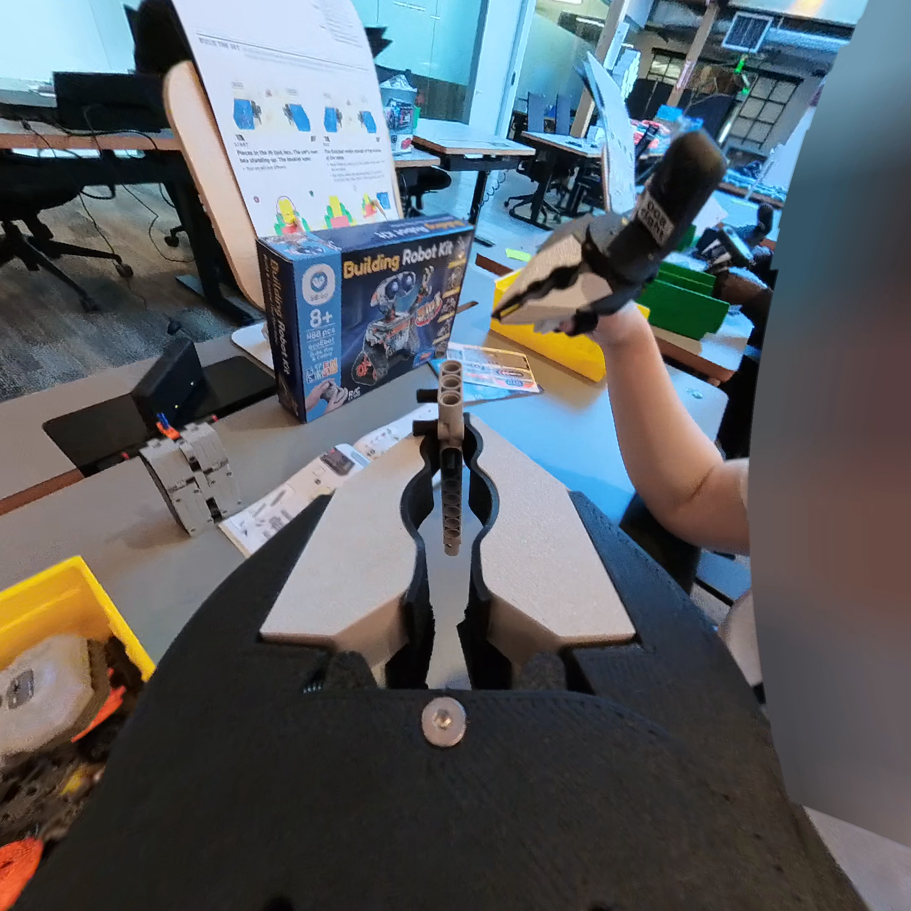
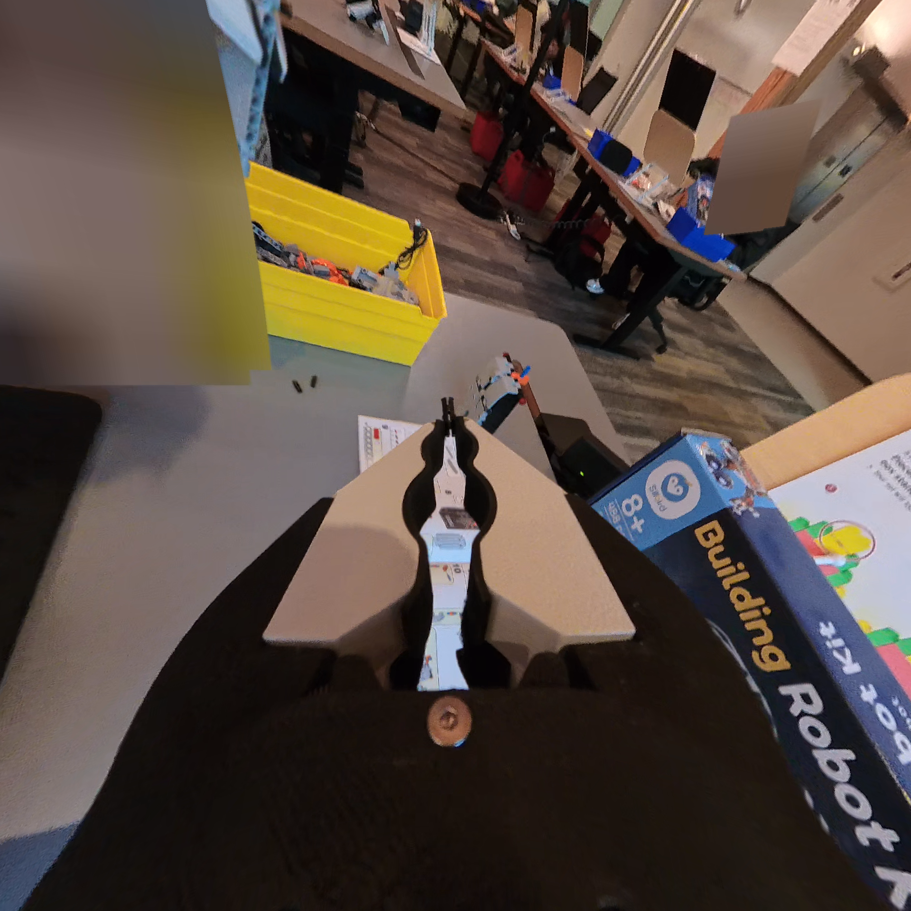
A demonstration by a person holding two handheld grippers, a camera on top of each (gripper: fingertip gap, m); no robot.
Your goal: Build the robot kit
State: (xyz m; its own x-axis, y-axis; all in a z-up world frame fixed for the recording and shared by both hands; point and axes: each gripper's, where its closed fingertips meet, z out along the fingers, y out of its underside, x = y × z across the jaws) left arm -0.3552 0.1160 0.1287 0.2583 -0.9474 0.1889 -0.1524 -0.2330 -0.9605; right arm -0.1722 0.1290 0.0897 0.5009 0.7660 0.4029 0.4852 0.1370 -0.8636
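Observation:
My left gripper point(image 1: 449, 430) is shut on a grey beam with a row of holes point(image 1: 449, 394), held upright above the table, with black pins point(image 1: 425, 427) sticking out of its left side. My right gripper point(image 2: 448, 425) is shut on a small black pin point(image 2: 447, 408) that pokes out past its tips. In the left wrist view the right gripper point(image 1: 512, 308) is held by a hand, raised up and to the right of the beam, apart from it. A grey built assembly point(image 1: 192, 475) stands on the table to the left; it also shows in the right wrist view point(image 2: 495, 384).
A blue robot kit box point(image 1: 369, 315) point(image 2: 739, 567) stands before a board with an instruction sheet point(image 1: 296, 123). A booklet point(image 1: 305, 488) point(image 2: 389, 438) lies open. Yellow bins of parts point(image 1: 59, 606) point(image 2: 345, 315) and two loose black pins point(image 2: 304, 383) are nearby. A sticker sheet point(image 1: 493, 377) lies behind. Across from one pair of fingers to the other is roughly 20 cm. The grey built assembly point(image 1: 192, 475) is about equally far from each gripper, around 30 cm.

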